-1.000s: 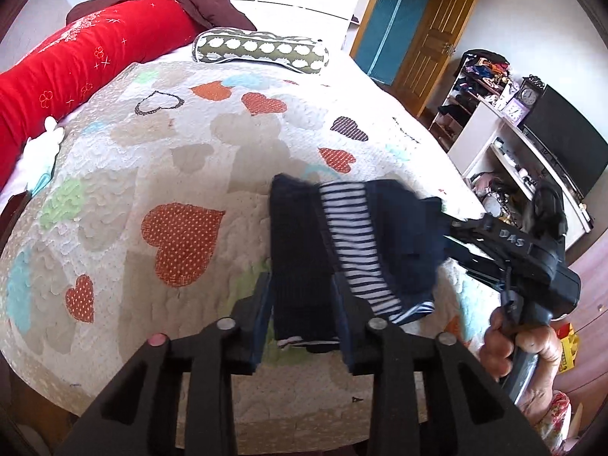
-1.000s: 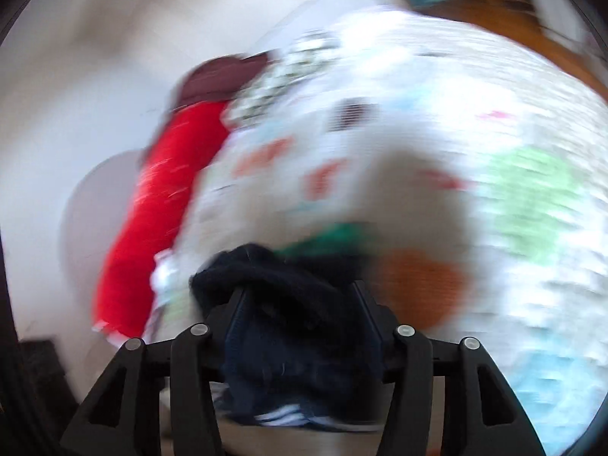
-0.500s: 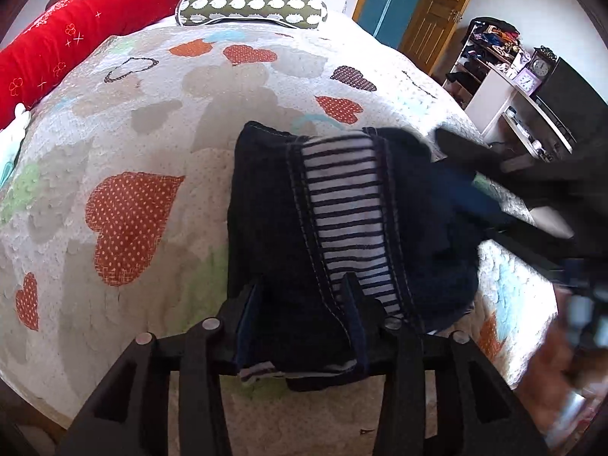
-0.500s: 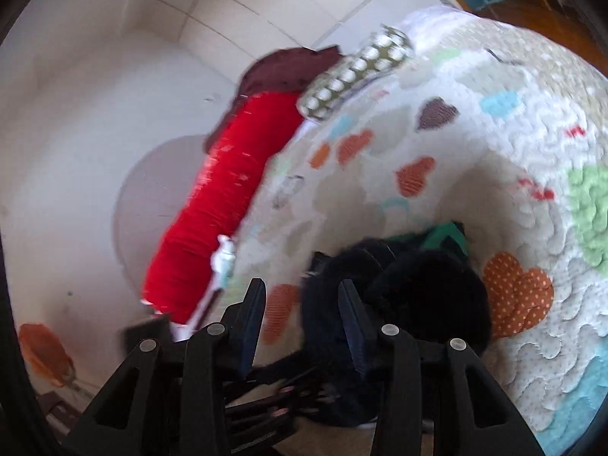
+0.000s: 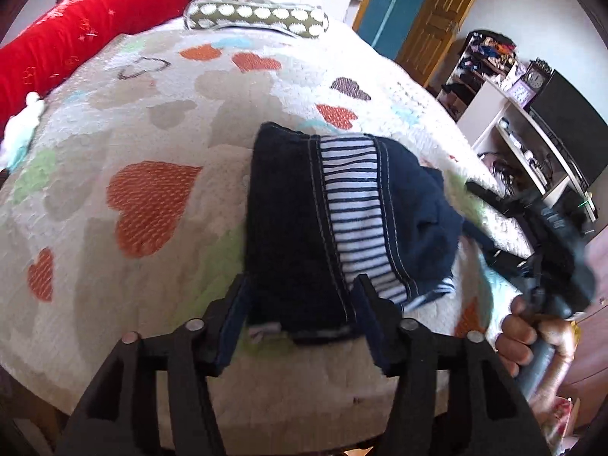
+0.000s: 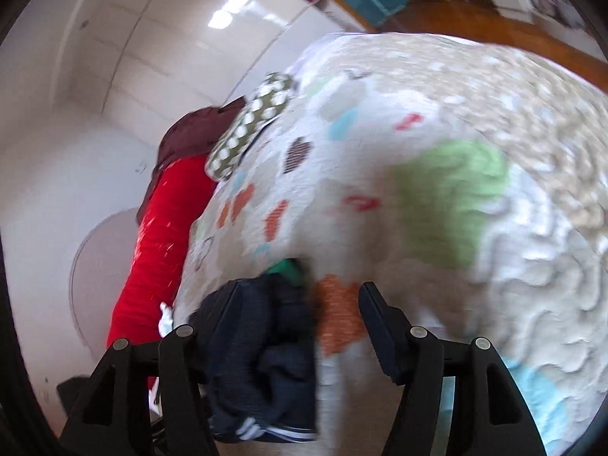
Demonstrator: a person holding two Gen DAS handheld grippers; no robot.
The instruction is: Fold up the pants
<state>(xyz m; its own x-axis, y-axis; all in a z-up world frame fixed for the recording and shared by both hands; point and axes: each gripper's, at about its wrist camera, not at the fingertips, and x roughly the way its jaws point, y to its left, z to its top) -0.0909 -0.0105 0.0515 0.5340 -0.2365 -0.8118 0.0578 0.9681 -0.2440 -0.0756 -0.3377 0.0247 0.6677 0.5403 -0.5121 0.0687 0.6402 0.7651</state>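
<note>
On bed quilt [image 5: 152,121] | folded pants [image 5: 304,228] | L gripper [image 5: 300,304] & R gripper [image 6: 300,304] fingers spread, just opening, pants between

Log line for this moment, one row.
pants: folded on quilt | left gripper: opening, astride pants | right gripper: open, pants against one finger

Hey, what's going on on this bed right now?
A person is folding a small pair of navy pants with a striped panel on a heart-patterned quilt. The folded pants lie on the quilt between the left tongs, whose jaws have just been opening and no longer pinch the cloth. The right tongs, held in the person's hand at the bed's edge, have also just been opening; dark fabric sits against one finger only.
</note>
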